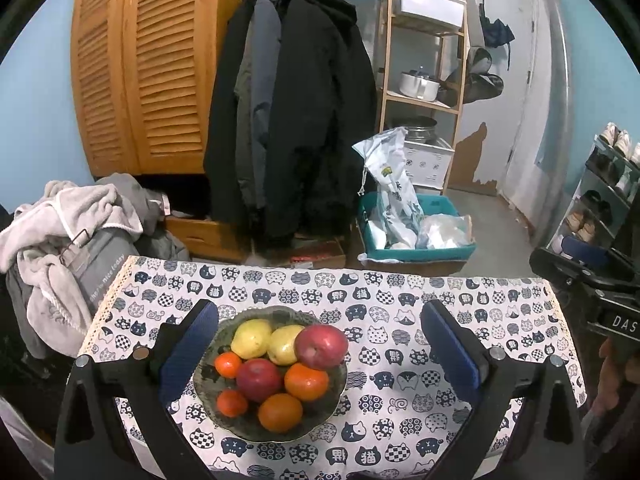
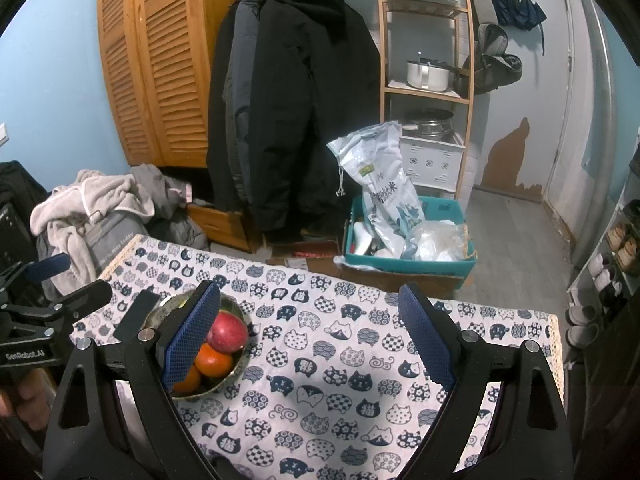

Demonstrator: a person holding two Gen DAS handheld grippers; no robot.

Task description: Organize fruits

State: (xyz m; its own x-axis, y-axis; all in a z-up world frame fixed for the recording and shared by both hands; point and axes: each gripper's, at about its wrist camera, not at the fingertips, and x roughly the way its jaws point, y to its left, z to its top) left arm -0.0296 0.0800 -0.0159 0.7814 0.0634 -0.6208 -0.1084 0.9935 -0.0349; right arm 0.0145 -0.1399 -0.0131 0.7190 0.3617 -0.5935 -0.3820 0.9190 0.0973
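Observation:
A dark patterned bowl (image 1: 340, 384) sits on the cat-print tablecloth (image 1: 400, 292). It holds two yellow pears (image 1: 252, 338), two red apples (image 1: 322, 346) and several oranges (image 1: 306, 381). My left gripper (image 1: 316, 320) hovers over the bowl, open, its blue pads (image 1: 188, 350) well apart with nothing pressed between them. In the right wrist view the bowl (image 2: 236, 308) lies at the left, partly hidden behind my right gripper's left pad (image 2: 192, 338), with an apple (image 2: 228, 332) and an orange (image 2: 214, 360) showing. My right gripper (image 2: 308, 332) stands open over bare cloth.
Beyond the table's far edge are a pile of clothes (image 1: 72, 232) at left, hanging dark coats (image 1: 292, 120), a wooden louvred wardrobe (image 1: 140, 72), a teal bin with bags (image 1: 412, 224), a shelf with pots (image 1: 424, 60) and a shoe rack (image 1: 600, 200).

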